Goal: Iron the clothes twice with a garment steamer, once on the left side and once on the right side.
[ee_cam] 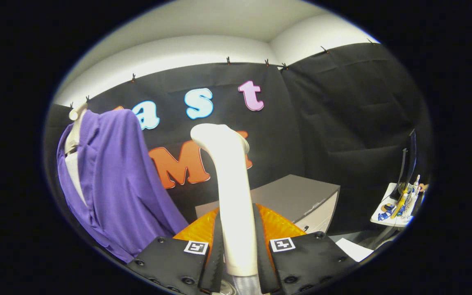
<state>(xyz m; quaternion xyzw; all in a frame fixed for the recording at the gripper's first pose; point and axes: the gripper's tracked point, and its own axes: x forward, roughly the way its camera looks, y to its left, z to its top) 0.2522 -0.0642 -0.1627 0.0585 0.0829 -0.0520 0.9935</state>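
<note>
Where the two fingers meet at the bottom of the gripper view, the gripper (238,250) is clenched on the garment steamer (232,196), one finger pressed against each side of its pale handle. The steamer stands upright between the fingers, its shaft rising ahead of them and ending in a rounded head that bends toward the right. A clear hose end (247,283) shows just below the handle's base, between the finger roots.

To the left of the steamer, and apart from it, hangs the purple garment (117,180), draped from a pale hanger (76,112) near the top of the booth wall. Its cloth falls in long folds down to beside the left finger, and a lighter lining shows along its left opening.

Beyond the fingers, behind the steamer, sits a grey cabinet (293,196) with a flat top. Farther right, well apart, a small white table (385,215) carries a dark monitor (408,164) and assorted small items.
</note>
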